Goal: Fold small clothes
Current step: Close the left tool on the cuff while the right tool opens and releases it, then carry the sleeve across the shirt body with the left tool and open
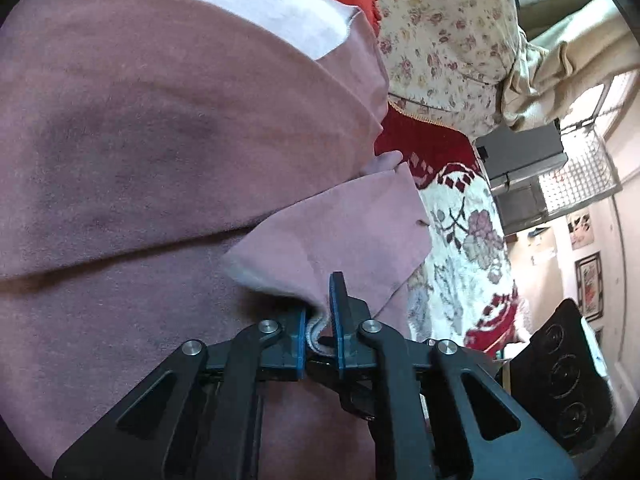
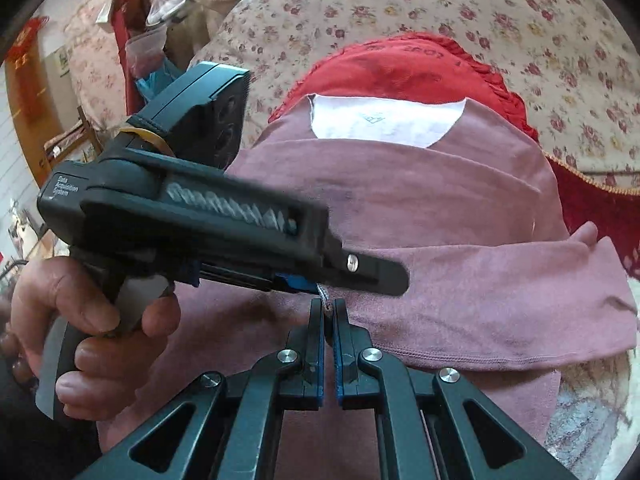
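On the bed, both left tongs [image 1: 322,316] and right tongs [image 2: 328,312] clamped on pink top's [image 2: 400,208] hem, sleeve [image 2: 500,280] folded across, body fold left

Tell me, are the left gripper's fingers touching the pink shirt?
Touching. The left wrist view shows the left gripper pinching the pink shirt hem.

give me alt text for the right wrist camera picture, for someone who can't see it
The right gripper is shut on a fold of a pink garment spread on a bed, and the left gripper, held in a hand, pinches the same fold just beyond it. A red cushion and a floral bedspread lie behind the garment.
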The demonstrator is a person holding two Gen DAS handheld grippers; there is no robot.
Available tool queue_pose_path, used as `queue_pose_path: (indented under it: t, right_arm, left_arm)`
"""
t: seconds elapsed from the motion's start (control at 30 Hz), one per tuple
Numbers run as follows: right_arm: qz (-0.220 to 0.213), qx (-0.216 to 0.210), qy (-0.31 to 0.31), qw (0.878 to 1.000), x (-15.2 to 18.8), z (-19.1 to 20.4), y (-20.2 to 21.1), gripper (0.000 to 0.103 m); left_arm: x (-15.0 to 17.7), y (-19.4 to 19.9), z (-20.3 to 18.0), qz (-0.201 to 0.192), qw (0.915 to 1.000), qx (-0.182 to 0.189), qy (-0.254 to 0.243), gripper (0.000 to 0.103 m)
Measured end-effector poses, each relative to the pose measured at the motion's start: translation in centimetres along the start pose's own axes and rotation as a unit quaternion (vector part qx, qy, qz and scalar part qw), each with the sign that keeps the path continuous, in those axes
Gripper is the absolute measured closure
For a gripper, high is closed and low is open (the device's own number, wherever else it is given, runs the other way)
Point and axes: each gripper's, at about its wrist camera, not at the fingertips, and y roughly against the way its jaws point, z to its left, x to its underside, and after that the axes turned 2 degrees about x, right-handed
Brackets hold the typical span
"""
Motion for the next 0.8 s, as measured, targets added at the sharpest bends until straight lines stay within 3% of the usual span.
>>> queue_pose_path:
  t: [0.47,0.57,0.8]
  right_arm:
    - [0.008,-0.002,-0.018,1.0,-0.1,-0.7,0.9,0.099]
    - [0.005,0.002,-0.026,1.0,0.0,-1.5,1.7,0.098]
    - [0.014,0.024,-0.043,0.999,0.8,-3.5,3.0,0.092]
  left_arm:
    - [0.4,0.8,-1.8,-0.064,0.992,-0.058,-0.092,0.102]
    - [0.3,0.5,-1.6,-0.059,0.9925,-0.052,-0.093,0.102]
    - [0.6,-0.2,-1.9,-0.061,0.9884,-0.084,-0.111,0.102]
